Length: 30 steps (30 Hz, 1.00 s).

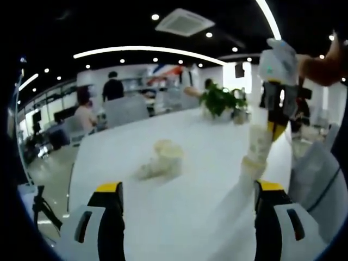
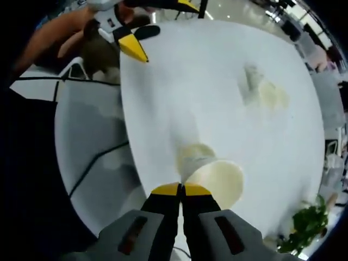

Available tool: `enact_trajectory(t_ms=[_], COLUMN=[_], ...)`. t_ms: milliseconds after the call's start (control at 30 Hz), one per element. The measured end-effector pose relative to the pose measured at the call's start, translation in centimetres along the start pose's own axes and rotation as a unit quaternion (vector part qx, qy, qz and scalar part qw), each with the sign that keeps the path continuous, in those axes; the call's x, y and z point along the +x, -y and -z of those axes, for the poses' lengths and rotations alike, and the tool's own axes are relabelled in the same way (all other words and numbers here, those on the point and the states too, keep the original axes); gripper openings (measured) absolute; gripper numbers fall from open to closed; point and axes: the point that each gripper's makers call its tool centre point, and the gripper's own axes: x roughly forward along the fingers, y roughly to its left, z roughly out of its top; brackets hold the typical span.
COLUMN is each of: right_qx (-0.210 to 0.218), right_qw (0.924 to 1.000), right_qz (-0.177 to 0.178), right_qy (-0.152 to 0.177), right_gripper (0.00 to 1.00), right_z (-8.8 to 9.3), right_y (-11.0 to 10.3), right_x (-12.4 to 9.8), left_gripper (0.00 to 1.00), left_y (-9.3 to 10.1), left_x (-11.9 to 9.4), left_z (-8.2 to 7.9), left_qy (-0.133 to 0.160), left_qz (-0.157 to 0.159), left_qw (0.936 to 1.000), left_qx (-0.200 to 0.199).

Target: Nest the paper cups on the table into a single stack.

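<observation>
A single paper cup (image 1: 163, 157) lies on its side mid-table, and in the right gripper view this lying cup (image 2: 261, 89) is at the upper right. My left gripper (image 1: 189, 187) is open, its jaws wide apart above the white table (image 1: 136, 141), nothing between them. In the right gripper view my left gripper (image 2: 160, 26) is at the top left. My right gripper (image 2: 181, 190) is shut on the rim of a stack of nested paper cups (image 2: 209, 174), whose open mouth faces the camera. In the left gripper view my right gripper (image 1: 276, 129) holds that stack (image 1: 256, 152) hanging down at the right.
A potted plant (image 1: 220, 100) stands at the table's far end, also at the lower right (image 2: 307, 225). A grey chair (image 2: 92, 141) sits at the table's edge. People and office chairs (image 1: 125, 109) are beyond the table.
</observation>
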Motion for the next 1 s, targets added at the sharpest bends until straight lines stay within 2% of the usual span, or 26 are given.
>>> enact_trajectory(t_ms=[1000], right_qx=[0.010], right_qw=[0.9999], right_qz=[-0.014], right_qy=[0.001], right_gripper=[0.00], right_z=[-0.4], right_y=[-0.5], right_x=[2.5], left_gripper=[0.98], left_y=[0.1], left_x=[0.1], left_z=[1.0], left_qy=[-0.004], left_qz=[-0.003], left_qw=[1.0000], left_qx=[-0.005])
